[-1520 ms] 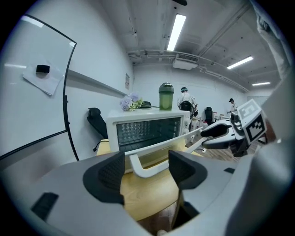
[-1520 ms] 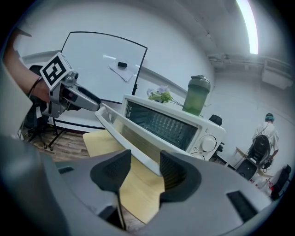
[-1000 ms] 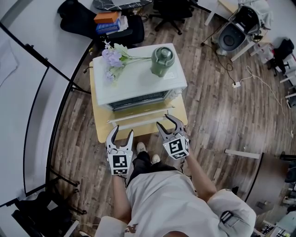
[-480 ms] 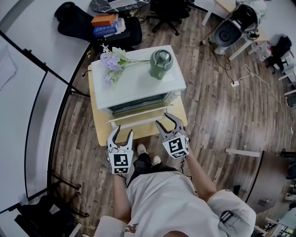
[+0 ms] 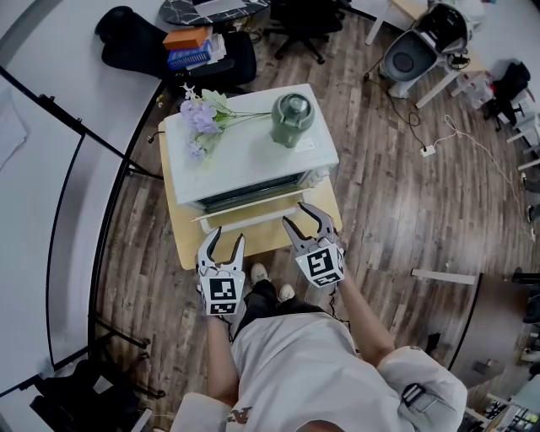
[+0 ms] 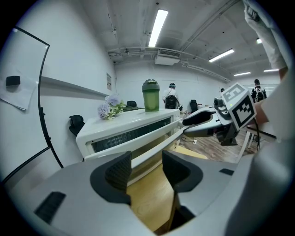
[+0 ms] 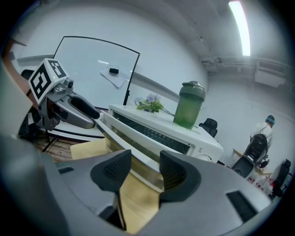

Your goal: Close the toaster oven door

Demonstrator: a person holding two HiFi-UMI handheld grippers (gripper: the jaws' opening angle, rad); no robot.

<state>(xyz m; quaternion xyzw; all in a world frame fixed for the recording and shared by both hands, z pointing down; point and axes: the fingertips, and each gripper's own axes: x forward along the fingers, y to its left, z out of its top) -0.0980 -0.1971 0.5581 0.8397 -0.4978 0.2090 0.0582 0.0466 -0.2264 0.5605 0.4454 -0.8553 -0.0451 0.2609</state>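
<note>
A white toaster oven stands on a small wooden table. Its glass door hangs partly open, tilted up, with a white handle bar along the front edge. My left gripper hovers over the table just short of the door's left part; its jaws have just been closing and stand a narrow gap apart with nothing between them. My right gripper reaches the door's right end, jaws also narrowly apart and empty; I cannot tell if a finger touches the door. The handle lies just beyond its pads.
A green bottle and a spray of purple flowers lie on the oven's top. Black bags with books and an office chair stand behind the table. A black frame runs along the left. My shoes are by the table.
The door's front edge has tilted up closer to the oven. The right gripper has edged forward and up with it. The left gripper has stayed in place.
</note>
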